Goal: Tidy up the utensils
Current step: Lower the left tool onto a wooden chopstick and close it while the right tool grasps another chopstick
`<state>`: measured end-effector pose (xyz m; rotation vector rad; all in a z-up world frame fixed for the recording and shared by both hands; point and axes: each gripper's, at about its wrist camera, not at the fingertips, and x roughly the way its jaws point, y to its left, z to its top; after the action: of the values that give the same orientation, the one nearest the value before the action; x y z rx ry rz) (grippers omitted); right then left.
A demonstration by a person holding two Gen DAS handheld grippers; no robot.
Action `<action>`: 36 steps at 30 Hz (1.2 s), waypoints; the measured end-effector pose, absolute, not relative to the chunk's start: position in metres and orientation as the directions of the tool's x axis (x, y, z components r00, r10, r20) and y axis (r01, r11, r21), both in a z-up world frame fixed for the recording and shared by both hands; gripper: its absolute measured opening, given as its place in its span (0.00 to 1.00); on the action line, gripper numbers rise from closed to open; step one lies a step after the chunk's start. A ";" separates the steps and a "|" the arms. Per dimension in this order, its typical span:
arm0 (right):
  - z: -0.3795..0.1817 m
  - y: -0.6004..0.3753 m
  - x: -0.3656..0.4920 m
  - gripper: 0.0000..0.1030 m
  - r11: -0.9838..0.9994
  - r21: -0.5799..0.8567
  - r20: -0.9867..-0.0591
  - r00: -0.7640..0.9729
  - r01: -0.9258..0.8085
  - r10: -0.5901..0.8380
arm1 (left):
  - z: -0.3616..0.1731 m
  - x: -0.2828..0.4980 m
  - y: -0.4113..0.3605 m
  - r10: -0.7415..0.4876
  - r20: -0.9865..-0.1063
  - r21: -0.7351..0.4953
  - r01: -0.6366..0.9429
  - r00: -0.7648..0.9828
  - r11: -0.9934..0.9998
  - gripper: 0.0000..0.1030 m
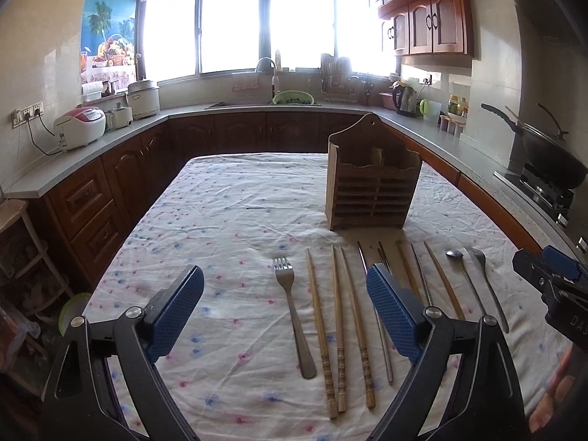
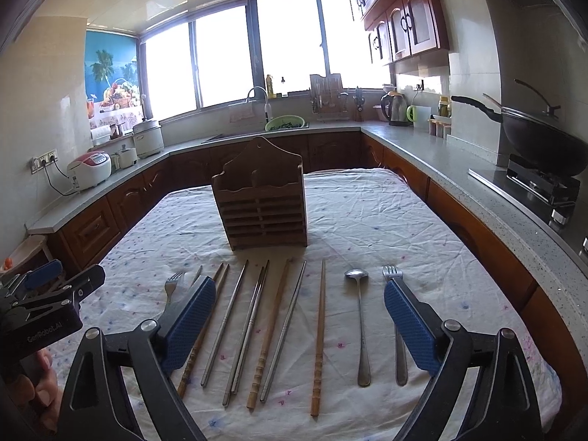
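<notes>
2 forks (image 2: 398, 345), 1 spoon (image 2: 362, 330), approx 9 chopsticks (image 2: 319, 341), 1 wood holder (image 2: 261, 209)

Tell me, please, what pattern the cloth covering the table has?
The white tablecloth carries small scattered pink and blue flowers, clearest in the left wrist view.

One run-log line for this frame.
left gripper: open, empty | right gripper: open, empty | utensils: on tablecloth | wooden holder: upright

A table draped in a white floral cloth (image 2: 367, 220) carries a wooden utensil holder (image 2: 261, 205), standing upright. In a row before it lie a fork (image 1: 294, 312), wooden chopsticks (image 1: 340, 330), metal chopsticks (image 2: 228, 323), a spoon (image 2: 360, 323) and a second fork (image 2: 395, 316) (all lengthwise, handles nearest the cameras).
</notes>
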<state>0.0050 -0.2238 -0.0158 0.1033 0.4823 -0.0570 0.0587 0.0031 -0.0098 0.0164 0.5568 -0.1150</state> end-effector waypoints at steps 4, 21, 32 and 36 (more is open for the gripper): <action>-0.025 -0.232 0.026 0.67 0.991 0.107 -0.519 0.855 0.079 -0.012 | -0.018 0.088 -0.003 -0.140 -0.585 -0.039 0.144 0.799 0.989 0.61; -0.073 -0.263 0.120 0.38 0.976 0.204 -0.716 0.692 0.076 0.095 | -0.080 0.193 -0.057 -0.214 -0.806 -0.062 0.281 0.552 0.958 0.30; -0.093 -0.277 0.171 0.25 0.975 0.201 -0.778 0.620 0.097 0.099 | -0.101 0.231 -0.074 -0.259 -0.853 -0.118 0.316 0.454 0.942 0.19; -0.100 -0.280 0.184 0.23 0.975 0.197 -0.797 0.596 0.101 0.100 | -0.104 0.243 -0.084 -0.232 -0.865 -0.079 0.337 0.445 0.938 0.18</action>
<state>0.1842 -0.2799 -0.1003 0.2317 0.9344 -0.0008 0.2425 -0.0844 -0.1043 0.1105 1.0523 -0.3538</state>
